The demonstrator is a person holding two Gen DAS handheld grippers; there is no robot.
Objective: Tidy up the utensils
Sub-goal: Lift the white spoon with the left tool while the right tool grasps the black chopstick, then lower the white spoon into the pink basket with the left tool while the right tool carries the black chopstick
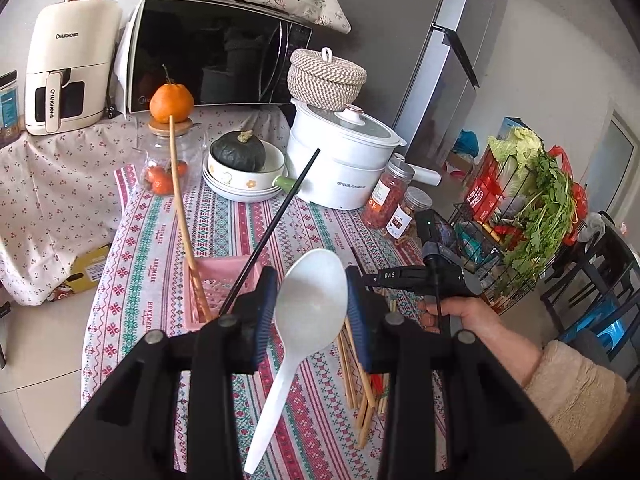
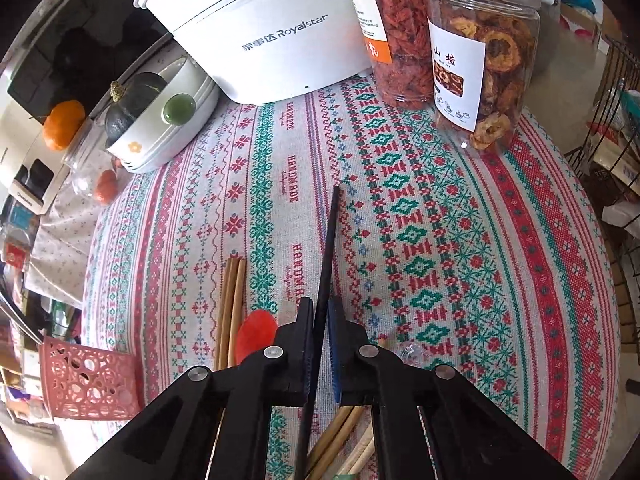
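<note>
My left gripper (image 1: 312,300) is shut on a white plastic spoon (image 1: 308,320), bowl up between the blue pads, held above the patterned tablecloth. Just beyond it stands a pink perforated holder (image 1: 224,280) with a wooden chopstick (image 1: 180,208) and a black chopstick (image 1: 276,224) leaning in it. My right gripper (image 2: 322,312) is shut on a black chopstick (image 2: 326,264) that points forward over the cloth. Several wooden chopsticks (image 2: 230,304) and a red spoon (image 2: 254,334) lie under it. The pink holder also shows in the right wrist view (image 2: 88,380) at the left.
A white electric pot (image 1: 344,156), stacked bowls holding a dark squash (image 1: 240,164), a glass jar with an orange on top (image 1: 168,148) and two jars of dried fruit (image 2: 440,40) stand at the back. A wire rack of vegetables (image 1: 520,216) stands off the table's right edge.
</note>
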